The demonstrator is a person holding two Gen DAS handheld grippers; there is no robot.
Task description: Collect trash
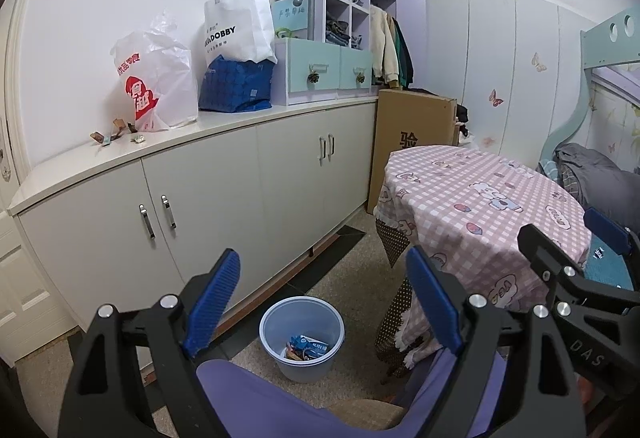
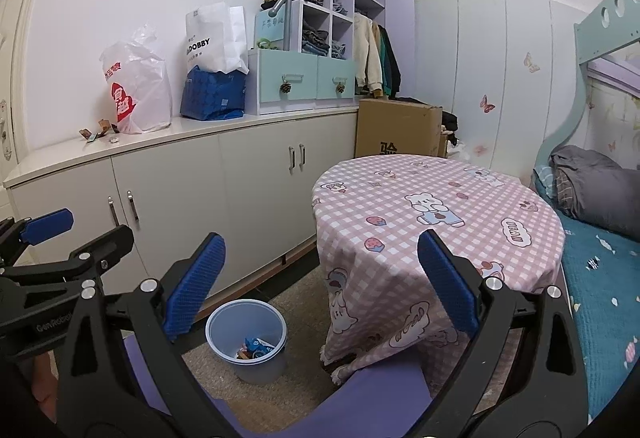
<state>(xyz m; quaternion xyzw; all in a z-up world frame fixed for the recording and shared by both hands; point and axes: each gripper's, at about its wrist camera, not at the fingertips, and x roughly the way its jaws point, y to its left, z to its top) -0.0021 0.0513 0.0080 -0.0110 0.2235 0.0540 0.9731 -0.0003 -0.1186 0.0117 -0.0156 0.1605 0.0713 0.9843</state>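
**Ana:** Well, where does the trash sit at this moment?

**Ben:** Some wrappers (image 1: 307, 349) already lie in the bottom of the pale bin (image 1: 302, 338) on the floor, between the cabinet (image 1: 200, 197) and the table with the pink checked cloth (image 1: 480, 205). More scraps (image 1: 116, 133) lie on the cabinet top, just beside the white and red plastic bag (image 1: 154, 77), well apart from both grippers.

**Ana:** And the jaws?

**Ben:** The left gripper (image 1: 324, 298) stands wide with nothing between its pads, hovering above the bin. The right gripper (image 2: 320, 286) is also spread wide and holds nothing. Each shows at the edge of the other's view.

**Ana:** How would those scraps handle?

**Ben:** They look like small torn wrappers and paper bits, so he would judge them very light, thin and floppy, likely to slide on the smooth top or crumple under the pads. Pinching a raised or folded edge seems the safest hold, since a flat piece gives the pads little to bite.

**Ana:** Which way do they point?

**Ben:** About 4 or 5 pieces lie scattered in a loose row along the counter's length. Each is too small to read its own long axis with confidence, though 1 brown strip (image 1: 97, 137) seems to lie roughly along the front edge.
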